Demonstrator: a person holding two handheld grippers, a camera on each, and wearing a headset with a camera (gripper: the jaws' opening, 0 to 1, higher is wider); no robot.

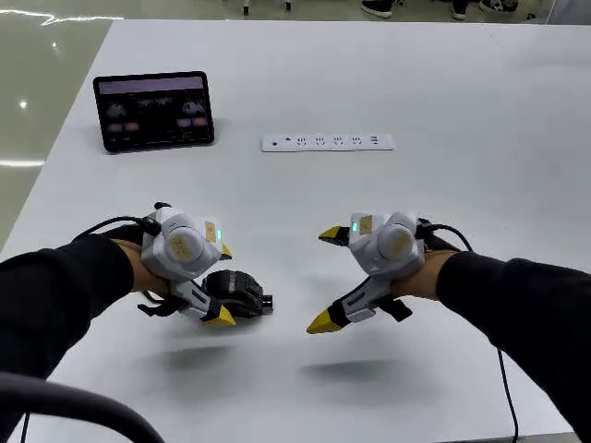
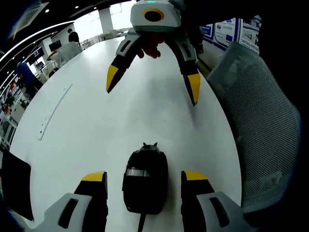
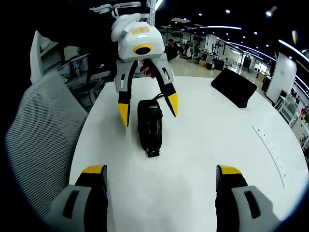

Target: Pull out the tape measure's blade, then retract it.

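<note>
A black tape measure (image 1: 238,293) lies on the white table (image 1: 388,83). Its blade is in; a small tip shows at its far end (image 2: 149,145). My left gripper (image 1: 223,284) is open, with one yellow-tipped jaw on each side of the tape measure (image 2: 145,179) and a small gap on both sides. My right gripper (image 1: 325,277) faces it from the right, open wide and holding nothing. In the right gripper view the tape measure (image 3: 149,125) lies between the left gripper's fingers (image 3: 124,113), ahead of my right gripper (image 3: 161,170). The right gripper (image 2: 153,82) hangs beyond the case in the left gripper view.
A dark tablet (image 1: 154,111) stands propped at the back left of the table. A white power strip (image 1: 327,142) lies at the back centre. A grey mesh chair (image 2: 260,130) stands close by the table's near edge, and people sit at desks far behind.
</note>
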